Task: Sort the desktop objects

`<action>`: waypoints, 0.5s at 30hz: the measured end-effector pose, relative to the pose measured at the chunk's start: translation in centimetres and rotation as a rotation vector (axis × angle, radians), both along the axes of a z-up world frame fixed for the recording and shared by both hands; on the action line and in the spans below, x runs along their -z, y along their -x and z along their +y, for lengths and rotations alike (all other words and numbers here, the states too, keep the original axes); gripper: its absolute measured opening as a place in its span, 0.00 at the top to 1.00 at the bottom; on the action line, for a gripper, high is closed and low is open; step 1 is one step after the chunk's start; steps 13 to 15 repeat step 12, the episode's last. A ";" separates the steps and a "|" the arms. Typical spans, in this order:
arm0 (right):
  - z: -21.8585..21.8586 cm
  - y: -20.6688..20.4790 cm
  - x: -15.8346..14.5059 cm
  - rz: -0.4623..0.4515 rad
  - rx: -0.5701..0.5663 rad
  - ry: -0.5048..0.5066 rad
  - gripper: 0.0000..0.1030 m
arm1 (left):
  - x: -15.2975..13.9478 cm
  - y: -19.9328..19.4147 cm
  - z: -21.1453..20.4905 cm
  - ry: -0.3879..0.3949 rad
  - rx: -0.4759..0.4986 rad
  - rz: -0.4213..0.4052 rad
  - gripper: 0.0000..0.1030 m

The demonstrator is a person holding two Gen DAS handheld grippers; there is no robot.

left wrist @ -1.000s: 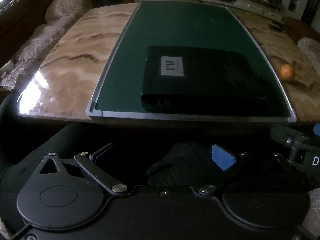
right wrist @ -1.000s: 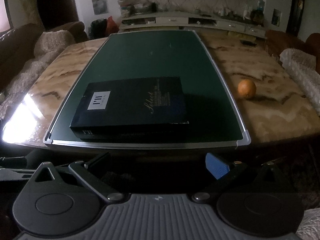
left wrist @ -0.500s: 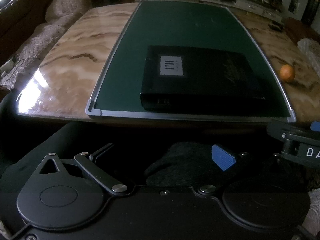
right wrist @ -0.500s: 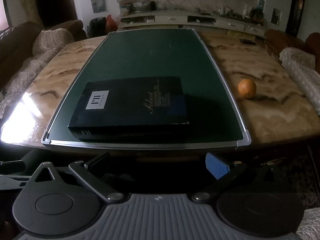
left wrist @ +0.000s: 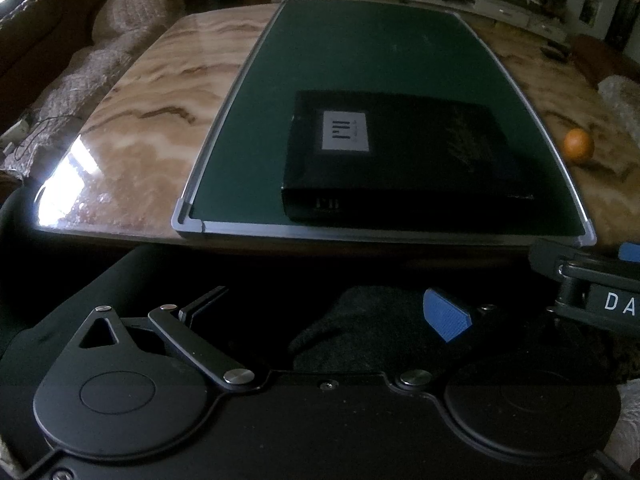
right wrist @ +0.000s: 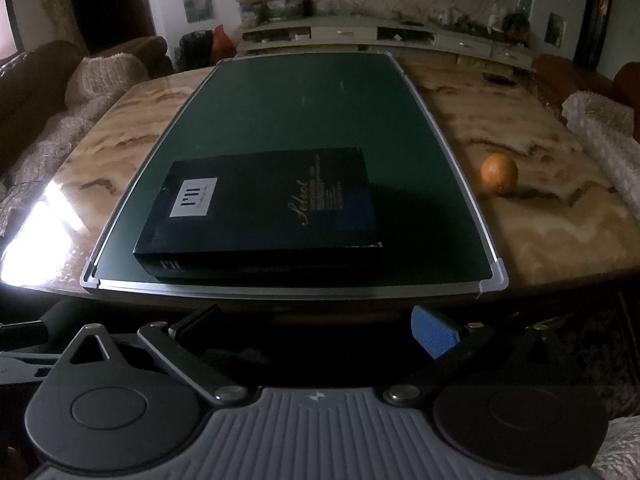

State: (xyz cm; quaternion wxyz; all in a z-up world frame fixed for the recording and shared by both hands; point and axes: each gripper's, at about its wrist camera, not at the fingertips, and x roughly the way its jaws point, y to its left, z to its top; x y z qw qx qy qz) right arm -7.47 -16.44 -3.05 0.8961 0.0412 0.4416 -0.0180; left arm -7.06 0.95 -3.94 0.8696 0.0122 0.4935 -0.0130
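Note:
A flat black box point(left wrist: 404, 156) with a white label lies on the near end of a dark green board point(left wrist: 360, 52) with a grey frame, on a marble table. It also shows in the right wrist view point(right wrist: 260, 208), on the board point(right wrist: 304, 96). An orange point(right wrist: 499, 173) sits on the marble right of the board, also in the left wrist view point(left wrist: 578, 146). My left gripper point(left wrist: 324, 308) is open and empty, below the table's near edge. My right gripper point(right wrist: 316, 330) is open and empty, also short of the table edge.
The marble table point(right wrist: 540, 220) extends on both sides of the board. Sofas with knitted covers point(left wrist: 80, 80) stand left, another cover point(right wrist: 600, 132) right. A low white cabinet point(right wrist: 380, 36) is behind. The other gripper's body point(left wrist: 592, 288) shows at the right.
Both views have shifted slightly; the right gripper's body has come further into the left wrist view. The box and orange have not moved.

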 end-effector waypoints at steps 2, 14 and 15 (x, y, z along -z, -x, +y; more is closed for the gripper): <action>0.0 0.0 0.0 0.001 0.000 -0.001 0.00 | 0.0 -0.1 0.0 -0.005 -0.001 -0.001 0.00; -0.1 -0.1 0.0 -0.001 0.001 -0.001 0.00 | 0.0 -0.3 0.2 -0.004 -0.001 -0.007 0.00; -0.1 -0.1 0.0 -0.001 0.001 -0.001 0.00 | 0.0 -0.3 0.2 -0.004 -0.001 -0.007 0.00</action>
